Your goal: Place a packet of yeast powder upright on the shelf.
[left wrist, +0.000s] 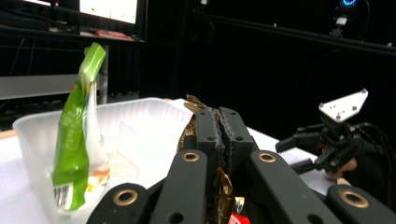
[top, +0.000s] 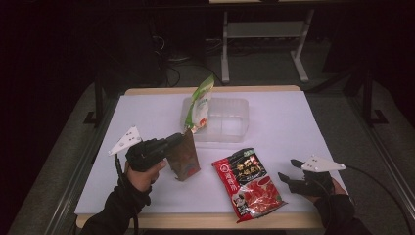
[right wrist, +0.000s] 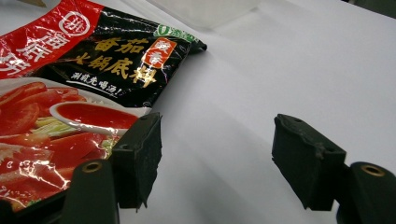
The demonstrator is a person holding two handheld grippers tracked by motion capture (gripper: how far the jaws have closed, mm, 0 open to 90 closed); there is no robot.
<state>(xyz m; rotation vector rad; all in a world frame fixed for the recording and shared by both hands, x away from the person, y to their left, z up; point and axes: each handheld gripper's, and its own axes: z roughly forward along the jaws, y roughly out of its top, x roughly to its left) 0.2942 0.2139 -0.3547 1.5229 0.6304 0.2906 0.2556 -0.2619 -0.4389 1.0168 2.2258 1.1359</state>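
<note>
Brown pouch (top: pixel 184 157) in clamped left gripper (top: pixel 180 139)

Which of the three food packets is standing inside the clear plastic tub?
The green packet; it stands in the tub, while the brown one is gripped and the red one lies flat.

Left gripper (top: pixel 180 140) sits around 9 o'clock from table centre, forearm coming in from the bottom edge, jaws pointing toward 2 o'clock and squeezed together on a brown packet (top: pixel 184 159). Right gripper (top: pixel 288 170) is low at about 4 o'clock, jaws spread wide with nothing between them, aimed toward 10 o'clock. That hand looks like it's resting on the tabletop, though it's hard to tell.
</note>
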